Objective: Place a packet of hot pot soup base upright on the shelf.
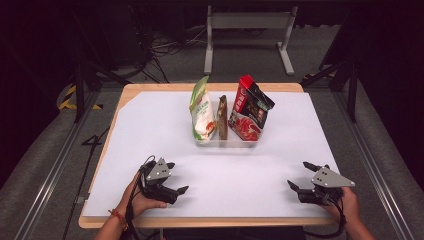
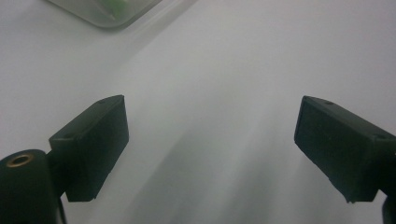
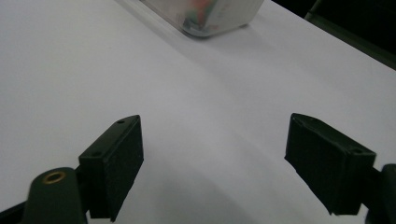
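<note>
High view: the left gripper and the right gripper are resting low over the white table, each held in one hand, and both are standing with jaws spread wide and nothing between them. Ahead of both grippers, well apart from each, a clear plastic bin is sitting on the table; it is lying forward and to the right of the left gripper and forward and to the left of the right gripper. Inside it, three snack packs are standing upright: a white-and-green bag on the side nearer the left gripper, a thin brown packet in the middle, and a red-and-black bag on the side nearer the right gripper. Left gripper view: the jaws are showing wide apart over bare table, with a corner of the bin lying ahead and to the left. Right gripper view: the jaws are likewise gaping, with the bin's corner lying ahead, slightly left of centre.
</note>
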{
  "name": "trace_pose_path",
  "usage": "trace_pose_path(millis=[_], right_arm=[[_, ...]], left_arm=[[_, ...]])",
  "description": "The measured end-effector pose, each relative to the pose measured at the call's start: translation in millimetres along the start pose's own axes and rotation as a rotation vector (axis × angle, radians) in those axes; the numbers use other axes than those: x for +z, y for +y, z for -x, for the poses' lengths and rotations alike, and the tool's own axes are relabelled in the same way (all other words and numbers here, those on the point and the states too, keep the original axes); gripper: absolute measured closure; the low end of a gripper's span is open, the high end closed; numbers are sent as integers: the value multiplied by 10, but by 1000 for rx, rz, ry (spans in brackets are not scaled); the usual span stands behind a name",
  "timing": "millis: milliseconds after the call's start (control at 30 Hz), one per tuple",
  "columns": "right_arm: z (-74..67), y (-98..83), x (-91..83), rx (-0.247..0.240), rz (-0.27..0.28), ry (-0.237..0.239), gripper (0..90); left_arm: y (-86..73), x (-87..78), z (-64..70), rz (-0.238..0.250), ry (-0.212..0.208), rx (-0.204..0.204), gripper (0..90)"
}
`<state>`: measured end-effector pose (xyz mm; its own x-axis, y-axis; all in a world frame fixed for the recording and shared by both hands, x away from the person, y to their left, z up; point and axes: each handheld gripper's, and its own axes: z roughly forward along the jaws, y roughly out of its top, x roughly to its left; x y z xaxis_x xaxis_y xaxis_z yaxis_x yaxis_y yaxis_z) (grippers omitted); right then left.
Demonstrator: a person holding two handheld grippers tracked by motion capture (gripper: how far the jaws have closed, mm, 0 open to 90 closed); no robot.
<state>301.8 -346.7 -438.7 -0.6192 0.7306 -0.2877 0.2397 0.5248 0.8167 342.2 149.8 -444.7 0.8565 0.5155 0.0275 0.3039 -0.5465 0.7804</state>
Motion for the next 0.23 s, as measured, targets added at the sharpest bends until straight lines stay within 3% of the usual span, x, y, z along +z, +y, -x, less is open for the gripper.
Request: trace_pose_path(millis=[233], right_arm=[[10,14,16,15,2,1,196]], left_arm=[[-7,-16,-5,2,4,-9,108]])
